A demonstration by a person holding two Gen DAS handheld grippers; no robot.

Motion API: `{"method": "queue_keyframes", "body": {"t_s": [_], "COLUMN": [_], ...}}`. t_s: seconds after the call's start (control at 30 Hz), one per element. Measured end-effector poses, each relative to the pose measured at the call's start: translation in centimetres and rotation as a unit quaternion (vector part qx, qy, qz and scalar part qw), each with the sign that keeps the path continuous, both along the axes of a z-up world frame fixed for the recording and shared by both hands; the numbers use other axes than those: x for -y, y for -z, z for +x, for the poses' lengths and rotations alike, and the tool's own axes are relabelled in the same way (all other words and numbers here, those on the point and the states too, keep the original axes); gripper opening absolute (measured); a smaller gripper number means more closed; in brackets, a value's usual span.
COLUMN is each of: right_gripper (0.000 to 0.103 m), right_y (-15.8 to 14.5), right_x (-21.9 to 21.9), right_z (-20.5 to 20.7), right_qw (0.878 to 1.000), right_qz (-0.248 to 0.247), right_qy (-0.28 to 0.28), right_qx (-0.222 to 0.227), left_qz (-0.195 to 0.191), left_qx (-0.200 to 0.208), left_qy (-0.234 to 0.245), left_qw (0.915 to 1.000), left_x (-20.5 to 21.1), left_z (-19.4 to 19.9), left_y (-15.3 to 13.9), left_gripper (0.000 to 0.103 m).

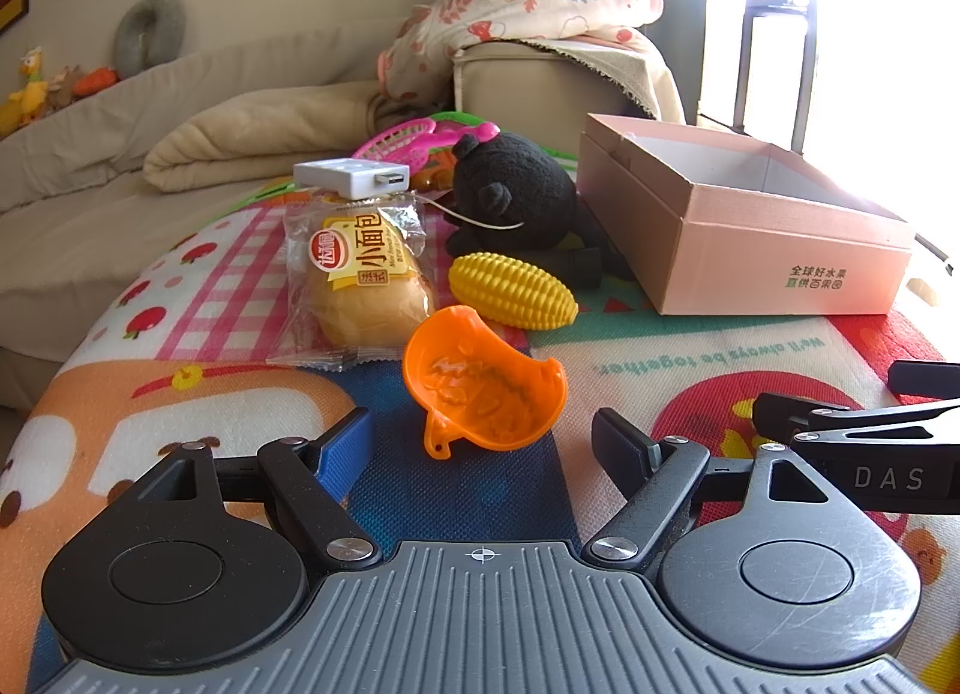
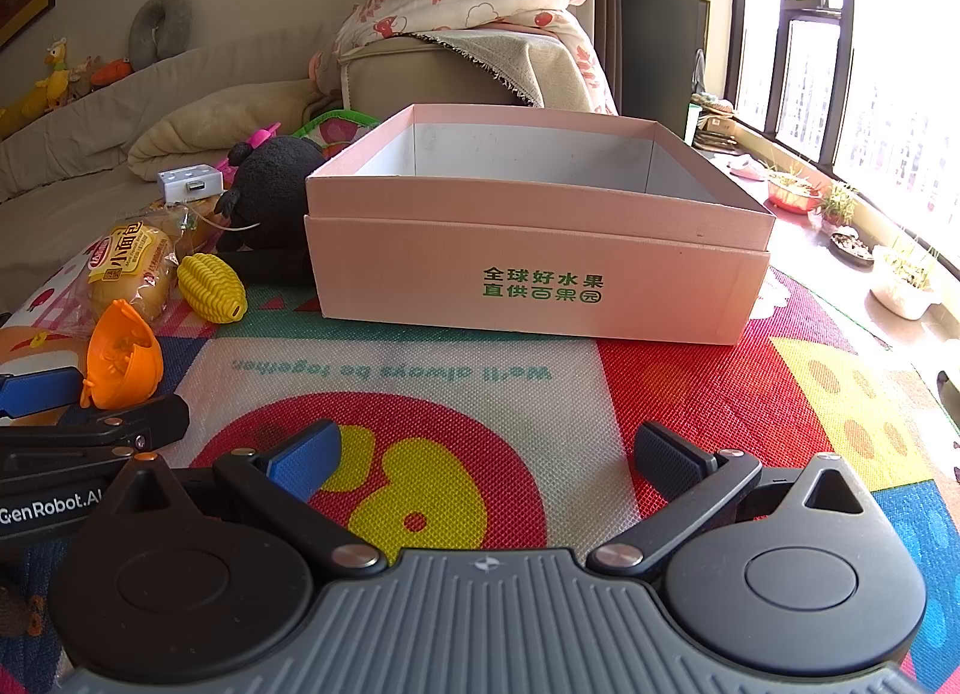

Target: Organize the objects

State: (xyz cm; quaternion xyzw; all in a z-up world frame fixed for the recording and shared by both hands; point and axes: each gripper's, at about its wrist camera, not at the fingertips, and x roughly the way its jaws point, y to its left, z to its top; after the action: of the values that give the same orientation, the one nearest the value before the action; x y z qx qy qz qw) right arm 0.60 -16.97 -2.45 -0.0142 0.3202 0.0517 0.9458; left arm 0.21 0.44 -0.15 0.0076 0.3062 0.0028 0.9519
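Observation:
On a colourful play mat (image 1: 690,382) lies an orange toy mould (image 1: 483,394), just ahead of my left gripper (image 1: 486,430), which is open and not touching it. Behind it lie a yellow toy corn (image 1: 513,291), a wrapped small bread (image 1: 360,280), a white USB adapter (image 1: 351,175) and a black plush toy (image 1: 516,190). An empty pink cardboard box (image 2: 534,268) stands beyond my right gripper (image 2: 486,457), whose fingers are wide open over bare mat. The right wrist view also catches the mould (image 2: 123,364), the corn (image 2: 211,287) and the left gripper's fingers (image 2: 36,391) at far left.
A pink and green toy racket (image 1: 414,136) lies behind the plush. A beige sofa (image 1: 120,166) with folded blankets (image 1: 528,4) runs along the back. To the right are a window and a sill with small plant pots (image 2: 900,274).

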Motion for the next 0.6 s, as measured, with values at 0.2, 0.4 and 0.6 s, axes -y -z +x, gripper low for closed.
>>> {"method": "queue_keyframes", "body": {"t_s": [0.2, 0.4, 0.6], "right_gripper": [0.103, 0.103, 0.103], "right_y": [0.02, 0.05, -0.17], "right_x": [0.0, -0.06, -0.19], "right_z": [-0.01, 0.01, 0.03], "right_qw": [1.0, 1.0, 1.0], "right_qz": [0.001, -0.001, -0.001], "right_qy": [0.0, 0.0, 0.0], "right_qx": [0.0, 0.0, 0.0], "left_qz": [0.003, 0.003, -0.001], "left_qx": [0.0, 0.0, 0.0], "left_qy": [0.0, 0.0, 0.0], "left_qw": [1.0, 1.0, 1.0], "left_x": [-0.2, -0.18, -0.26], "left_z": [-0.06, -0.06, -0.03], "left_y": [0.03, 0.04, -0.03], "left_gripper": [0.085, 0.085, 0.085]}}
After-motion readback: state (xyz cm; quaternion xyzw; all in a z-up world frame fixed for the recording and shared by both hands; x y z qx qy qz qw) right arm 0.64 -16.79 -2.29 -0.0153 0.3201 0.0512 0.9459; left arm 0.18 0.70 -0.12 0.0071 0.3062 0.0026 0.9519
